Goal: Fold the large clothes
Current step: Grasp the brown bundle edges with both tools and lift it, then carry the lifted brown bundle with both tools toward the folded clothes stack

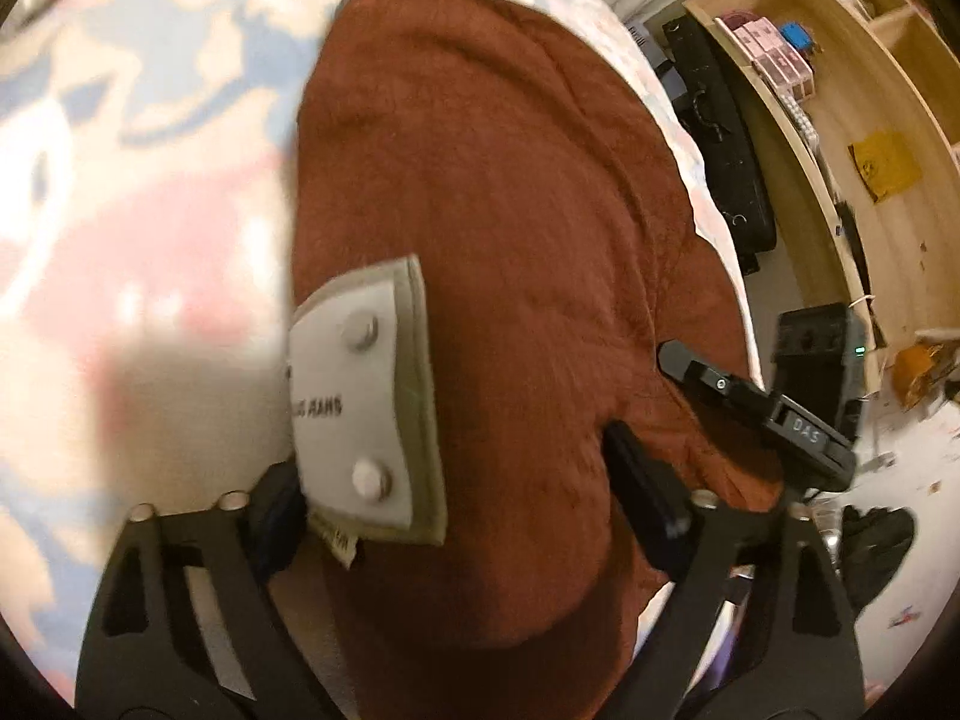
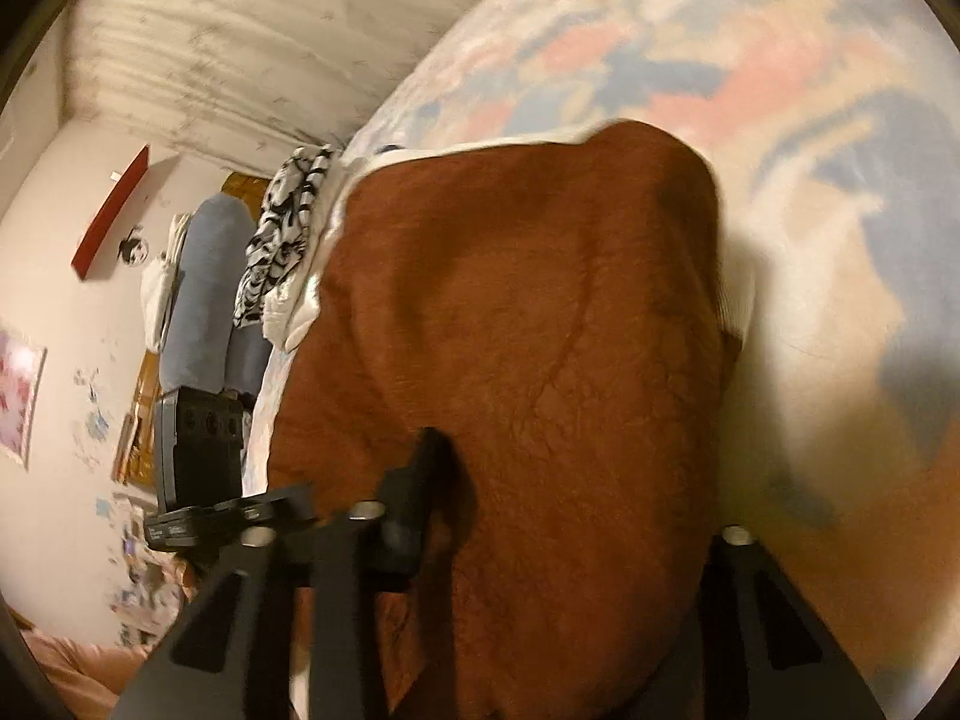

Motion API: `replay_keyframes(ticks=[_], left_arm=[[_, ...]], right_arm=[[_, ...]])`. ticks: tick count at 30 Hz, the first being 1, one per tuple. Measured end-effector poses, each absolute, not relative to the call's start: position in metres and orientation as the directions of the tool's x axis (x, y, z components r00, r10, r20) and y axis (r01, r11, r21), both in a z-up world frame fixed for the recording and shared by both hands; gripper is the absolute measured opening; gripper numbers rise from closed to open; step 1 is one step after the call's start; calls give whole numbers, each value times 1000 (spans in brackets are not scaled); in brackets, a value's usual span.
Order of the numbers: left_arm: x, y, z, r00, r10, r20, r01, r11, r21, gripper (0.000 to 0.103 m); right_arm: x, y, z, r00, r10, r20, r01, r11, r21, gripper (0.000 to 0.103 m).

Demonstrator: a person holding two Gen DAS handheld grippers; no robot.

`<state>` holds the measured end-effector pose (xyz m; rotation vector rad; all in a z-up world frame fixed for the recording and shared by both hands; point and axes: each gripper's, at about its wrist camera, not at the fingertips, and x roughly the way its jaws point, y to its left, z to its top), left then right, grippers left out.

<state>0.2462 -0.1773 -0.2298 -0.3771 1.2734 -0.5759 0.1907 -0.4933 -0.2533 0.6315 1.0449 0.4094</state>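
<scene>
Patterned bed point(image 1: 150, 150); rust-brown garment point(image 1: 480, 192), seemingly folded, lying on it.

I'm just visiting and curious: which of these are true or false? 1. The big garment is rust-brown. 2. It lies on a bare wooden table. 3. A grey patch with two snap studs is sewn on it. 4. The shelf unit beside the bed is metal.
1. True: the garment is rust-brown.
2. False: it lies on a pink, blue and cream patterned bedspread.
3. True: the grey patch shows two snap studs and printed lettering.
4. False: the shelf unit is light wood and holds small boxes.
</scene>
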Motion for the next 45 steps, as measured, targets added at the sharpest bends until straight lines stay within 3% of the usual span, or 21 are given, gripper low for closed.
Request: replay_keyframes(ticks=[4, 8, 17, 27, 36, 45], left_arm=[[239, -181, -205, 252, -575, -778, 241, 816, -525, 62], [230, -179, -179, 287, -561, -776, 268, 825, -498, 55], [192, -142, -113, 362, -559, -746, 305, 827, -472, 53], [173, -42, -24, 481, -533, -696, 284, 846, -451, 53], [252, 67, 69, 594, -456, -663, 248, 888, -388, 53], [414, 144, 123, 657, -403, -637, 252, 914, -318, 53]], right_arm=[[185, -471, -229, 483, 527, -699, -50, 814, 579, 21], [175, -446, -204, 500, 487, -716, -66, 846, 529, 17], [123, -370, -138, 539, 462, -704, -107, 867, 487, 16], [97, -248, -55, 577, 500, -646, -232, 859, 457, 16], [167, -111, 26, 593, 573, -566, -346, 816, 464, 16], [301, -11, 68, 627, 603, -493, -389, 791, 473, 16]])
